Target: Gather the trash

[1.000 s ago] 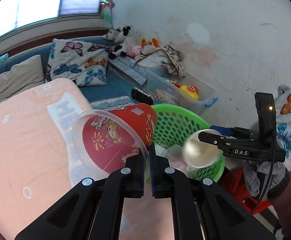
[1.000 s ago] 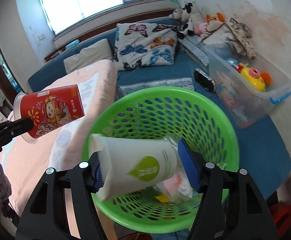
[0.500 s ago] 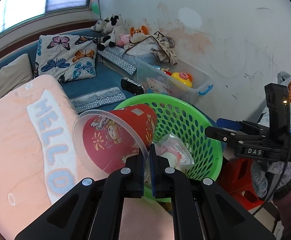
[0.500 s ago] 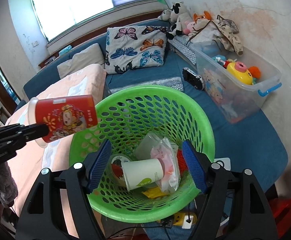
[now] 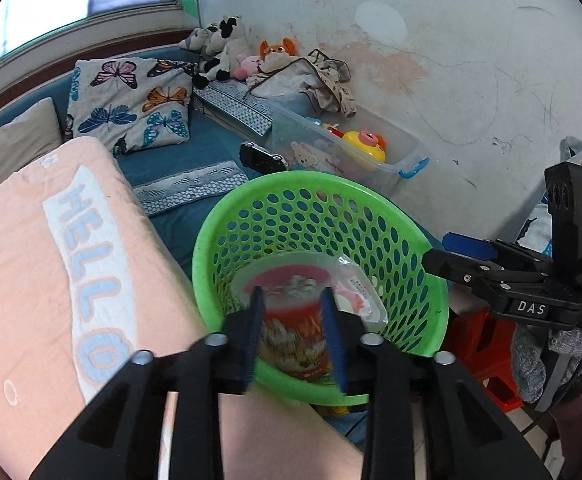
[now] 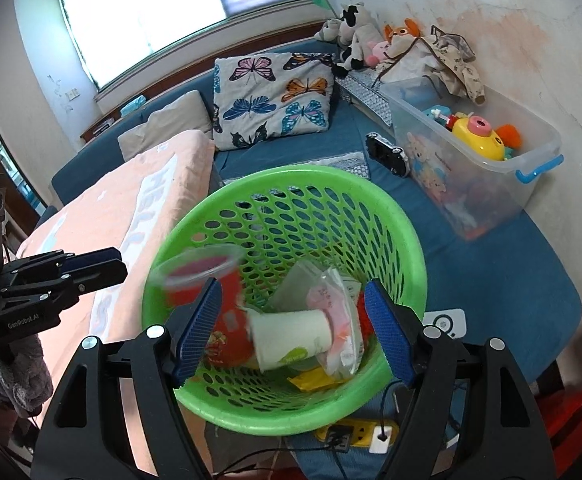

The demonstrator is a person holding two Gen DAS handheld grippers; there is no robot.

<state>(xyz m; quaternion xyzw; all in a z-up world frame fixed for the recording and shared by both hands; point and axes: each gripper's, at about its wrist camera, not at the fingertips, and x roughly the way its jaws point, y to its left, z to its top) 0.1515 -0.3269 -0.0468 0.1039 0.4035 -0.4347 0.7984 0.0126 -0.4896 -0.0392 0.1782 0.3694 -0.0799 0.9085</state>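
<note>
A green perforated basket [image 5: 211,220] [image 6: 407,232] stands on the blue couch. In it lie a white paper cup [image 6: 291,334], a crinkled plastic wrapper [image 6: 339,312] [image 5: 359,292] and other scraps. A red cartoon-printed cup [image 5: 295,328] [image 6: 227,316] with a clear lid, blurred, drops rim-up inside the basket's left side. My left gripper [image 5: 291,300] [image 6: 103,266] hovers at the basket's edge, its jaws opening and apart from the cup. My right gripper [image 6: 293,292] [image 5: 443,248] hangs open above the basket with nothing in it.
A peach blanket [image 5: 51,272] reading HELLO lies left of the basket. A clear toy bin [image 6: 491,168] stands against the wall on the right. Butterfly pillows [image 6: 275,96] and plush toys sit behind. A yellow power strip [image 6: 355,434] and a red stool [image 5: 487,344] are below.
My left jaws have parted and let go of the red cup, which has fallen into the basket. The white cup left my right gripper a second ago and lies in the basket.
</note>
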